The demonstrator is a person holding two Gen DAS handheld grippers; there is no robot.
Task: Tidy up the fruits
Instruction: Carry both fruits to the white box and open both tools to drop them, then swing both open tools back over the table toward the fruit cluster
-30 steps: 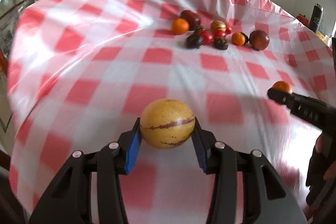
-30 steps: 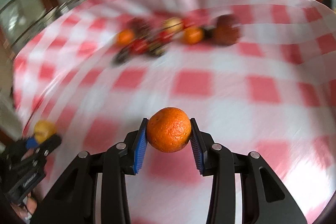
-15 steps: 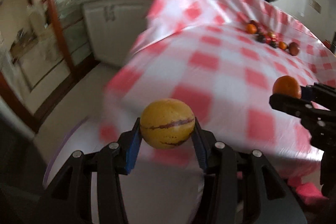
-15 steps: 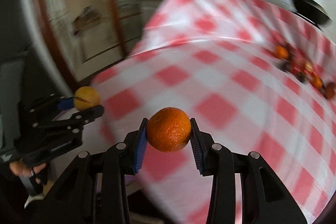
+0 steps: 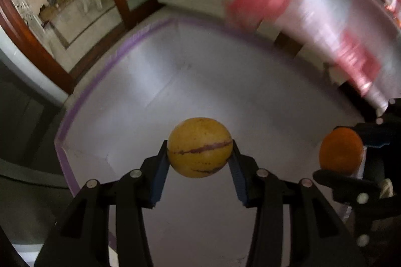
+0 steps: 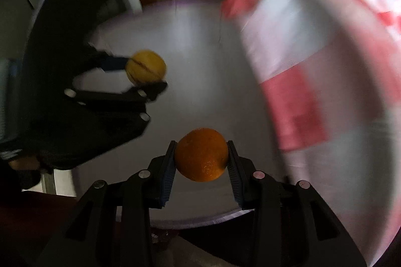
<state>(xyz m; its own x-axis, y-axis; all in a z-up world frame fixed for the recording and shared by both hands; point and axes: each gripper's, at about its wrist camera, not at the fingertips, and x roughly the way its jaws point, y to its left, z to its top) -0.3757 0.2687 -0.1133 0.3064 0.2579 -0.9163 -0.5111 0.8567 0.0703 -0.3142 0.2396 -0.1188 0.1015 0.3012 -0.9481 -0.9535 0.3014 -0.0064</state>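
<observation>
While each gripper pinches fruit above a white box (image 5: 175, 81), the checked tablecloth (image 5: 313, 24) hangs beside it.

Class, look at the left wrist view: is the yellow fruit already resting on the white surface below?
No: the yellow fruit is clamped between the left gripper pads, above the white surface.

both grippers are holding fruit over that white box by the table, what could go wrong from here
1. The yellow fruit is round and smooth, held only at its sides by the left gripper; it might slip.
2. The right gripper with the orange sits close beside the left one, so they may bump.
3. The white box looks bare and hard; dropped fruit may bruise or roll.
</observation>
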